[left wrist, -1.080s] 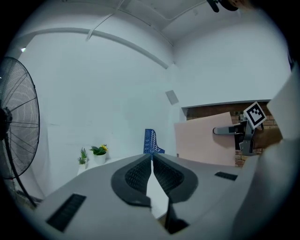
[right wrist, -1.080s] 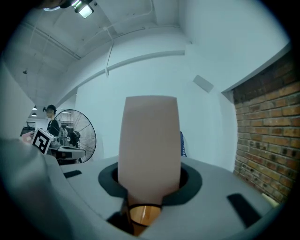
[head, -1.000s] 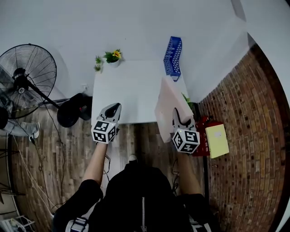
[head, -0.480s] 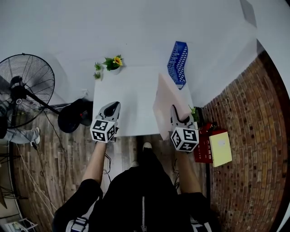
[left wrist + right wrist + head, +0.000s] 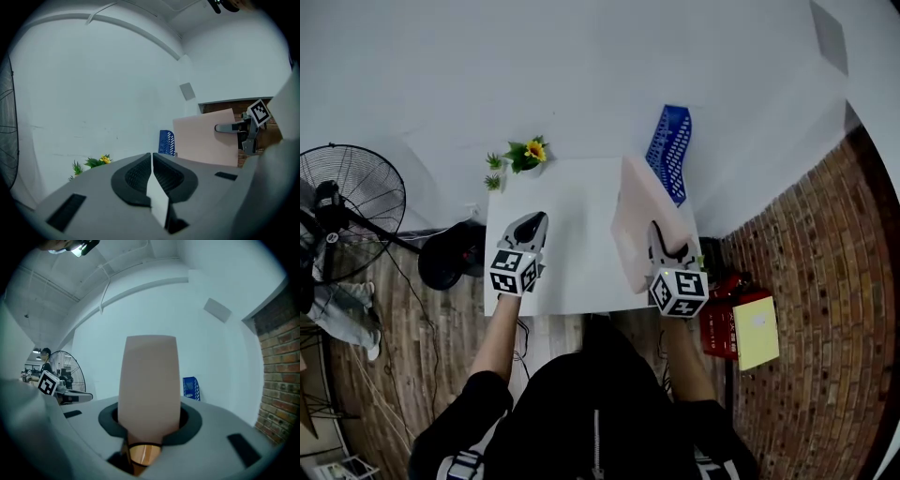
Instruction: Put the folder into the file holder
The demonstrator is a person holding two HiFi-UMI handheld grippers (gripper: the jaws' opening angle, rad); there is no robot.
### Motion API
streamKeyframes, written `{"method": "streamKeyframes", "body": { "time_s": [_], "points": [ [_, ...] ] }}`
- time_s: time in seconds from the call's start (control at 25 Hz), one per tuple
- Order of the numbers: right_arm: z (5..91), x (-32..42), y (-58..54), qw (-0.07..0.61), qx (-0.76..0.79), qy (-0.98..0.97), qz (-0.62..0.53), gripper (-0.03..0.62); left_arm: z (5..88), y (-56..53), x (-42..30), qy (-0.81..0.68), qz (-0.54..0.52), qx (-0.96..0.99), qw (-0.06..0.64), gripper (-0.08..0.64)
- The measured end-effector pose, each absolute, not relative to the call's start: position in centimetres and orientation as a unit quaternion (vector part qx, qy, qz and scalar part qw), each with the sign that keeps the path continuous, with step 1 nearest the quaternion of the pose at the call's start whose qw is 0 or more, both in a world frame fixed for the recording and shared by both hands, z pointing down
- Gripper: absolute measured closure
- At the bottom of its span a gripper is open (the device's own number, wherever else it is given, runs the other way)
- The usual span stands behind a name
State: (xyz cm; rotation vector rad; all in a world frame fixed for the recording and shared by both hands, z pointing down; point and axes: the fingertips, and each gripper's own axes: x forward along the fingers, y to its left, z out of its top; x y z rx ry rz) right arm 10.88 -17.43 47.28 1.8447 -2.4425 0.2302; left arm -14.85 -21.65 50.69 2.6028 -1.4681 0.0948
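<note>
A pale pink folder [image 5: 639, 217] stands on edge over the right side of the white table [image 5: 572, 234], with my right gripper [image 5: 667, 253] shut on its near end. It fills the middle of the right gripper view as a tall slab [image 5: 150, 380] and shows side-on in the left gripper view [image 5: 206, 138]. The blue file holder [image 5: 668, 150] stands upright at the table's far right corner, just beyond the folder [image 5: 191, 387] [image 5: 166, 142]. My left gripper [image 5: 531, 228] hovers over the table's left half, jaws shut with nothing between them [image 5: 152, 161].
A small potted plant with a yellow flower [image 5: 523, 154] sits at the table's far left corner. A standing fan [image 5: 347, 211] is on the floor to the left. A red object and a yellow pad [image 5: 755, 326] lie by the brick wall at right.
The table and holder have slid lower and nearer in the head view as the person stepped forward. The folder's far end is now closer to the blue holder.
</note>
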Motion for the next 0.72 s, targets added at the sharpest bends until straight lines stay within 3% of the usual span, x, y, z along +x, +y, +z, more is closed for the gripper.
{"method": "streamKeyframes", "body": {
  "time_s": [0.72],
  "points": [
    [48.6, 13.3, -28.7, 0.031, 0.575, -0.813, 0.094, 0.448, 51.0, -32.6, -11.2, -0.508, 0.052, 0.857, 0.074, 0.528]
  ]
}}
